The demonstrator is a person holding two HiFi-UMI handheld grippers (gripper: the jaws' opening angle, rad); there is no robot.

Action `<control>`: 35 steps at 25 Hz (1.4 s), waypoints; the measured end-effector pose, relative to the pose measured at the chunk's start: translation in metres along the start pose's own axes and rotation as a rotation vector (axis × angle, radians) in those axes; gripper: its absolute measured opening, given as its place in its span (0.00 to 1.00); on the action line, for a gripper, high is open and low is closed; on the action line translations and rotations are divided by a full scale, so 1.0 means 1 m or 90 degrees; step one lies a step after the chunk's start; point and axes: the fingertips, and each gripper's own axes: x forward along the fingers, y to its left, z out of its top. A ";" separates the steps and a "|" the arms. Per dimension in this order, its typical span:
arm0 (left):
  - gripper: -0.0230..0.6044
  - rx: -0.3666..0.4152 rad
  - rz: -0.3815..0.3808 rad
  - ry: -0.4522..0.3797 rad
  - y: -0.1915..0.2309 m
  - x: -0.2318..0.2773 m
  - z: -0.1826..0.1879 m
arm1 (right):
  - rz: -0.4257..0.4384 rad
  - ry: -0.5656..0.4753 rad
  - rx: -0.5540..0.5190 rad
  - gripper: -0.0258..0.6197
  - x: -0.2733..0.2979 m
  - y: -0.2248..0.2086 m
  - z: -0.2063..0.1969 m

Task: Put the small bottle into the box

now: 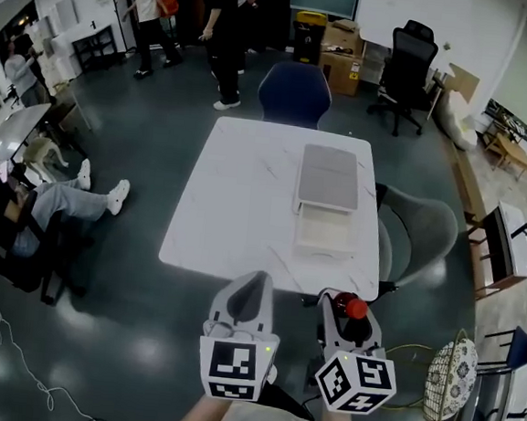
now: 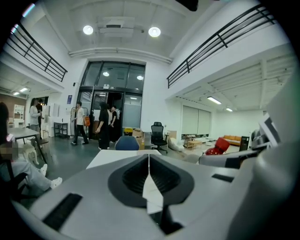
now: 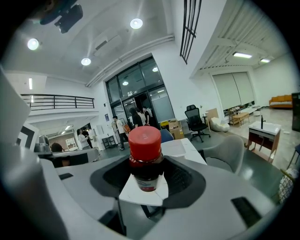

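My right gripper (image 1: 350,315) is shut on a small dark bottle with a red cap (image 1: 355,307), held upright in front of the near table edge. In the right gripper view the bottle (image 3: 146,161) stands between the jaws of the right gripper (image 3: 146,185), red cap on top. My left gripper (image 1: 250,297) is beside it, shut with nothing in it; the left gripper (image 2: 149,180) shows its jaws pressed together. The box (image 1: 326,229) lies open on the right part of the white table (image 1: 236,212), with its grey lid (image 1: 329,177) resting just behind it.
A blue chair (image 1: 295,92) stands at the table's far side and a grey chair (image 1: 417,232) at its right. A seated person's legs (image 1: 72,197) stretch out at the left. People (image 1: 224,27) stand far back. A wire basket (image 1: 451,377) sits at the lower right.
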 end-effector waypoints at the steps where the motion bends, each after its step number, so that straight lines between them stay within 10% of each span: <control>1: 0.07 0.000 0.000 0.003 -0.001 0.002 -0.001 | 0.000 0.002 0.002 0.39 0.001 -0.002 -0.001; 35: 0.07 -0.008 -0.056 0.014 0.060 0.195 0.043 | -0.064 0.021 0.010 0.39 0.185 -0.042 0.059</control>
